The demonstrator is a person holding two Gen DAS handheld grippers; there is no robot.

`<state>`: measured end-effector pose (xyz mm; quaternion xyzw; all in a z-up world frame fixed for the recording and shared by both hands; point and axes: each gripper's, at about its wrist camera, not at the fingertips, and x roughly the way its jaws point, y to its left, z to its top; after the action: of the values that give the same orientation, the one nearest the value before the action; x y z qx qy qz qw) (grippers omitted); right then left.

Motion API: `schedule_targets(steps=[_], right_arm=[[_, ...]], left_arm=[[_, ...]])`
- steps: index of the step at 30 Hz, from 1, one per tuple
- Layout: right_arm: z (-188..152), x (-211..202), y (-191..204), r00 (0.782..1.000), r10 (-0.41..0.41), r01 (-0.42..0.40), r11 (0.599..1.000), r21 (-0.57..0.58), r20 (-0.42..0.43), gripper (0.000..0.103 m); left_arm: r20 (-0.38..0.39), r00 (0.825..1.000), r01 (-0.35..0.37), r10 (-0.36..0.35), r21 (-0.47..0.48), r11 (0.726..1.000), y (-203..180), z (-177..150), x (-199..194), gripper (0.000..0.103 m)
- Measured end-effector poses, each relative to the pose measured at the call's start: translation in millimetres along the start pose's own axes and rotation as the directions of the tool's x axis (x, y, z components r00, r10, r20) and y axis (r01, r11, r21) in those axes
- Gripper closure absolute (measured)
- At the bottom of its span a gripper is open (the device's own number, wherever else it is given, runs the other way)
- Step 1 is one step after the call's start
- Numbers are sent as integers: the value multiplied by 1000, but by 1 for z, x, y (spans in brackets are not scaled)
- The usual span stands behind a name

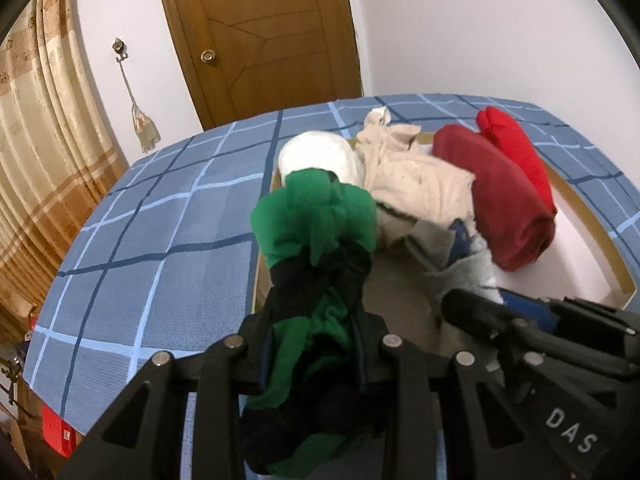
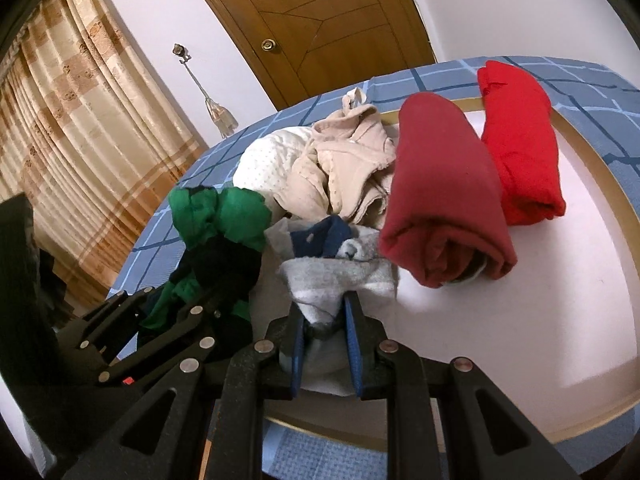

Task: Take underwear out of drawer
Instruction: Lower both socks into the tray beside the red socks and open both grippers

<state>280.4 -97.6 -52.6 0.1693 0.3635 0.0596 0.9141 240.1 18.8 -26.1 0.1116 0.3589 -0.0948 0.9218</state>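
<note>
Green underwear [image 1: 316,232] sits clenched in our left fingers [image 1: 312,344], grey underwear [image 2: 340,276] in our right fingers [image 2: 324,320], above the drawer [image 2: 612,184].

A wooden door [image 1: 256,36] stands beside a striped curtain [image 1: 44,148].

The drawer [image 2: 608,184] is a shallow tray with a white floor and a light wooden rim, lying on a blue checked bed. Inside it lie 2 rolled pieces, a dark red roll [image 2: 444,196] and a bright red roll [image 2: 520,140] side by side, plus a crumpled beige piece [image 2: 348,168] and a white dotted piece [image 2: 268,160]. A green and black underwear [image 1: 316,240] is bunched and raised at the drawer's left edge. A grey, white and navy underwear [image 2: 340,268], possibly 2 pieces bundled, is pinched up over the drawer's floor.
</note>
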Motion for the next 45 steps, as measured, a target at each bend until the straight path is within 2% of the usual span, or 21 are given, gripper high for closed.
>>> schedule_targets(steps=[4,6,9,14,23,24,25,30,32,34,35,37,40,45], right_arm=[[-1,3,0,1000,2,-2,1000,-17,11,82],[-2,4,0,1000,5,-5,1000,-25,18,82],[-4,3,-2,1000,18,-17,999,-38,24,82],[-5,-1,-8,998,60,-60,997,-39,17,82],[-1,1,-9,997,73,-73,997,-32,-6,82],[0,2,-11,996,86,-86,996,-22,-17,81],[1,2,-12,995,100,-100,995,-11,-24,76],[5,-1,-15,985,166,-165,986,30,-50,68],[4,-7,-18,978,207,-205,977,56,-35,68],[5,-14,-18,973,229,-228,972,63,-7,65],[5,-18,-17,971,240,-240,969,60,9,62],[5,-29,-17,966,252,-255,965,58,49,50],[0,-45,-18,956,271,-279,958,70,112,48],[-17,-65,-17,965,226,-236,970,61,129,48]], left_arm=[[-5,1000,-11,11,3,1000,0,-3,6,72],[-3,1000,-22,23,6,1000,1,-3,8,67],[-2,1000,-16,16,16,1000,0,-4,8,66],[-8,1000,10,-10,-7,1000,1,-4,6,57],[-27,1000,16,-16,-4,1000,1,-1,8,54],[-33,999,22,-22,-1,1000,0,-1,8,51],[-41,998,36,-36,1,999,-1,-1,7,44],[5,1000,12,-12,-9,1000,-1,-3,-8,42],[51,997,-61,62,-22,998,3,-3,-18,14],[112,984,-136,140,-46,990,10,-2,-32,0],[127,982,-134,140,-54,989,11,-1,-37,1],[140,984,-100,109,-73,992,15,0,-46,0],[162,982,-87,100,-85,993,13,-4,-58,0],[139,987,-63,78,-114,991,4,-18,-64,0]])
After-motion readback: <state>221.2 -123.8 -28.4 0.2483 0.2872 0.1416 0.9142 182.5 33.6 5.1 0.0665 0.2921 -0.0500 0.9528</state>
